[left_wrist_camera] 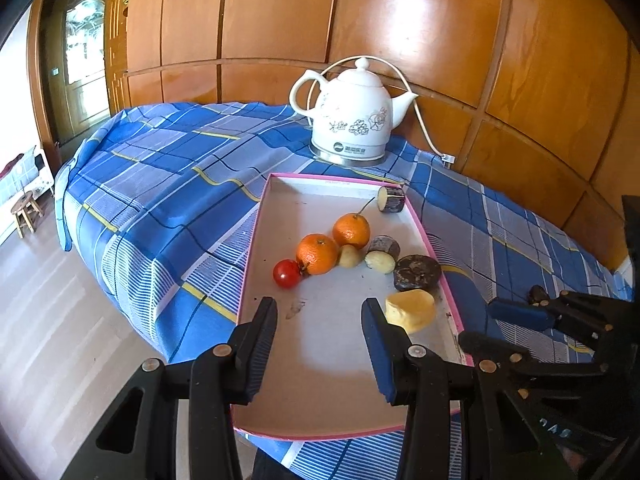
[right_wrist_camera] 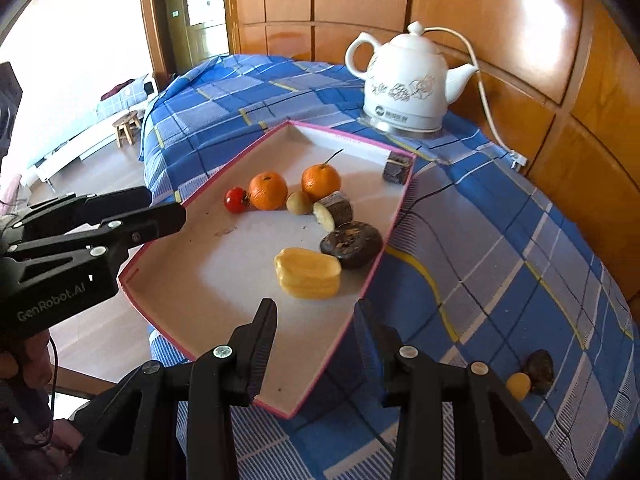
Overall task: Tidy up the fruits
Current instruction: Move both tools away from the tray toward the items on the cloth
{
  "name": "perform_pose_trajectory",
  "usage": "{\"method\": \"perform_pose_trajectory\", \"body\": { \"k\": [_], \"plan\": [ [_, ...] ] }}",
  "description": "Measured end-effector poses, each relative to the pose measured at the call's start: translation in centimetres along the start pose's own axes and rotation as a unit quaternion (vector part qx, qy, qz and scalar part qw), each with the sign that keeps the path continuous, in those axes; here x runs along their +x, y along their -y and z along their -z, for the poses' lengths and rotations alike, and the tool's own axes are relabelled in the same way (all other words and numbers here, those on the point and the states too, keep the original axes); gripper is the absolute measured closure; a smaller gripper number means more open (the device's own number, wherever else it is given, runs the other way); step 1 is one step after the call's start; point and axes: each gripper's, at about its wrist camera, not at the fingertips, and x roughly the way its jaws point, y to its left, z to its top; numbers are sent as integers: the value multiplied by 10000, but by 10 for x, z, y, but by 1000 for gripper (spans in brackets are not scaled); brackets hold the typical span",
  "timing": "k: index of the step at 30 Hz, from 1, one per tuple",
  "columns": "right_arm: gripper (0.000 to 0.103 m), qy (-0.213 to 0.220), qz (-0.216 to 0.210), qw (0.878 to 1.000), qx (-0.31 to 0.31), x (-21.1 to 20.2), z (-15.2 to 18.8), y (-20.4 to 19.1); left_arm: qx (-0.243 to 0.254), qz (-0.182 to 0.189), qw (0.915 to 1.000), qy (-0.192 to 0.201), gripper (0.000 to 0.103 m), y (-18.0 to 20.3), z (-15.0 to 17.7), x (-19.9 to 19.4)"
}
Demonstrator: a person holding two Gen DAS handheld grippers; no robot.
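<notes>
A pink-rimmed white tray [left_wrist_camera: 256, 224] [right_wrist_camera: 192, 196] lies on the blue checked cloth. In it are a red tomato [left_wrist_camera: 286, 273] [right_wrist_camera: 236, 200], two oranges [left_wrist_camera: 317, 253] [left_wrist_camera: 351, 231], a small yellowish fruit [left_wrist_camera: 349, 256], a cut tuber piece [left_wrist_camera: 383, 254], a dark round piece [left_wrist_camera: 417, 272] [right_wrist_camera: 351, 244] and a yellow fruit [left_wrist_camera: 411, 309] [right_wrist_camera: 307, 273]. Another cut piece [left_wrist_camera: 391, 199] lies at the far corner. My left gripper [left_wrist_camera: 319, 312] is open and empty over the tray's near end. My right gripper [right_wrist_camera: 316, 312] is open and empty over the tray's right rim. A small yellow piece [right_wrist_camera: 518, 385] and a dark piece [right_wrist_camera: 540, 365] lie on the cloth outside the tray.
A white ceramic kettle [left_wrist_camera: 352, 120] [right_wrist_camera: 408, 84] with a cord stands behind the tray near the wooden wall panels [left_wrist_camera: 520, 80]. The table edge drops to the floor [left_wrist_camera: 60, 300] on the left. A small wooden stool [left_wrist_camera: 25, 211] stands far left.
</notes>
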Motion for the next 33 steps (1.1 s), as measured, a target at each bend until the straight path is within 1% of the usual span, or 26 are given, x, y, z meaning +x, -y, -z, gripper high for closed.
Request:
{"method": "perform_pose_trajectory", "body": {
  "k": [6, 15, 23, 33],
  "plan": [
    [62, 52, 143, 9999, 22, -13, 6, 15, 151, 33, 9999, 52, 58, 8, 0, -3],
    [62, 52, 414, 9989, 233, -33, 20, 53, 351, 95, 9993, 25, 58, 21, 1, -3],
    [62, 101, 794, 9955, 499, -58, 33, 101, 536, 134, 9985, 5, 58, 34, 1, -1],
    [62, 80, 1290, 9860, 1056, -82, 60, 164, 782, 255, 9966, -59, 58, 54, 2, 0]
  ]
}}
